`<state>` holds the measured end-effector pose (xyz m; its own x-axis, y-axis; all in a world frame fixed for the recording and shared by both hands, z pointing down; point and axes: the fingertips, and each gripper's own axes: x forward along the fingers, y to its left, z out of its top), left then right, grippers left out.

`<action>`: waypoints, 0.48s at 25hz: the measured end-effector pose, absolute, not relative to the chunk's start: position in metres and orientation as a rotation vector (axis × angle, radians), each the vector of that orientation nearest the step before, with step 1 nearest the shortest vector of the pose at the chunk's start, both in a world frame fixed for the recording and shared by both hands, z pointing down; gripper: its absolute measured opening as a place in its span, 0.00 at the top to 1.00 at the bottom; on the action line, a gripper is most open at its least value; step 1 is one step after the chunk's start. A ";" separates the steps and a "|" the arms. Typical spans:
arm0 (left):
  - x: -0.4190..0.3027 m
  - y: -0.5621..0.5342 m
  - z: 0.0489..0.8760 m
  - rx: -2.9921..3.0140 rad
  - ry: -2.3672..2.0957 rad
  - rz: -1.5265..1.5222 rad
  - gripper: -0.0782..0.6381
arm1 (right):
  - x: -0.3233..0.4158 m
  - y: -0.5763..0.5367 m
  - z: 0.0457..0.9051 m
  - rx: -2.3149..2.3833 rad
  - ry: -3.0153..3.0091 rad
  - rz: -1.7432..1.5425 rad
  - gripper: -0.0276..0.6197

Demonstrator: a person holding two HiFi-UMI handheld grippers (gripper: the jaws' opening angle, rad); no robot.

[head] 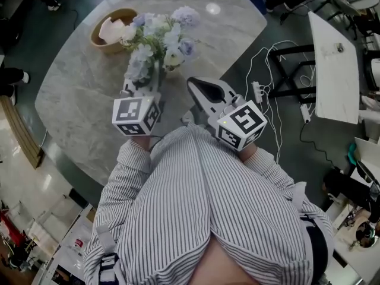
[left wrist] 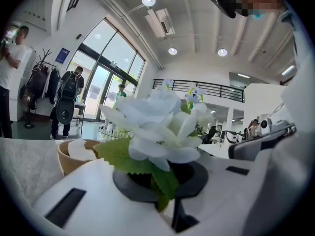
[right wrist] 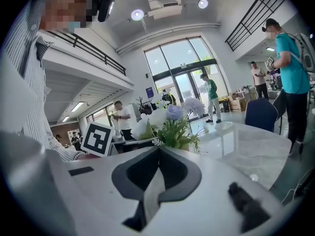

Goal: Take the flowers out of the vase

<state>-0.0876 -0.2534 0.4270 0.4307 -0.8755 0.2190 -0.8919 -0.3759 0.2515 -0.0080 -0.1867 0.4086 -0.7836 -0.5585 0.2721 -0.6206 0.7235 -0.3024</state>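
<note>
A bunch of pale blue, white and lilac flowers (head: 159, 37) stands over the round marble table (head: 77, 94). My left gripper (head: 142, 79) reaches into its lower part. In the left gripper view a white bloom (left wrist: 157, 127) and green leaves sit right at the jaws, with a leaf caught in the slit, so my left gripper (left wrist: 167, 181) is shut on the stems. My right gripper (head: 199, 88) hangs to the right of the bunch and apart from it. Its jaws meet with nothing between them (right wrist: 158, 151), and the flowers (right wrist: 170, 124) lie beyond. I can make out no vase; the grippers hide what is below the stems.
A wooden bowl (head: 113, 28) with white pieces sits just left of the flowers, also seen from the left gripper (left wrist: 74, 154). White cables (head: 267, 70) trail on the floor right of the table, beside a white bench (head: 335, 70). People stand around the hall, and a blue chair (right wrist: 261, 114) is at the table's far side.
</note>
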 end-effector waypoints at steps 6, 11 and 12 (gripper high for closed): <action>-0.087 -0.250 0.405 2.377 -1.525 -0.002 0.83 | -0.001 -0.194 0.393 1.020 -2.825 0.519 0.94; -0.087 -0.247 0.397 2.377 -1.513 -0.059 0.84 | 0.003 -0.198 0.380 1.068 -2.877 0.489 0.94; -0.088 -0.248 0.394 2.377 -1.516 -0.071 0.84 | 0.004 -0.199 0.378 1.075 -2.885 0.485 0.94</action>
<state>-0.0882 -0.2477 0.3940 0.4355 -0.8910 0.1285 -0.8750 -0.3855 0.2929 0.0038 -0.1993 0.3782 -0.7619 -0.6344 0.1308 -0.6423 0.7138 -0.2791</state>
